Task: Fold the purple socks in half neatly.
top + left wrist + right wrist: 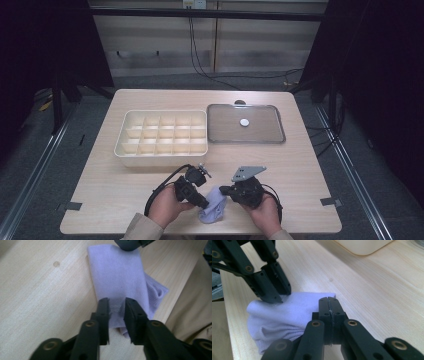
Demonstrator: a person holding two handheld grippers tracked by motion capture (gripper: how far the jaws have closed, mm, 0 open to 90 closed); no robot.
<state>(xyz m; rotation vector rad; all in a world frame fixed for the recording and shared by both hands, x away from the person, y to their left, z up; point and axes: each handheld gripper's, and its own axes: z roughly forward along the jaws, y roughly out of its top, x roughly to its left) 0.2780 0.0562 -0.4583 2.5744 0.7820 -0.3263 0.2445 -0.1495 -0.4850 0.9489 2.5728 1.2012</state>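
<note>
Jaws first: two black grippers, one per hand, meet over one small pale lilac knitted sock (212,206) at the near edge of the light wooden table (300,175). On the left gripper (117,305) the two jaws stand a little apart, tips down on the sock's flat top, with a strip of cloth showing between them and nothing pinched. On the right gripper (328,305) the jaws are pressed tight together at the sock's edge; whether cloth is caught between them, I cannot tell. Farther back sit one cream plastic organiser box with fifteen compartments (162,134) and, just beside it, one clear rectangular lid (245,123) lying flat.
</note>
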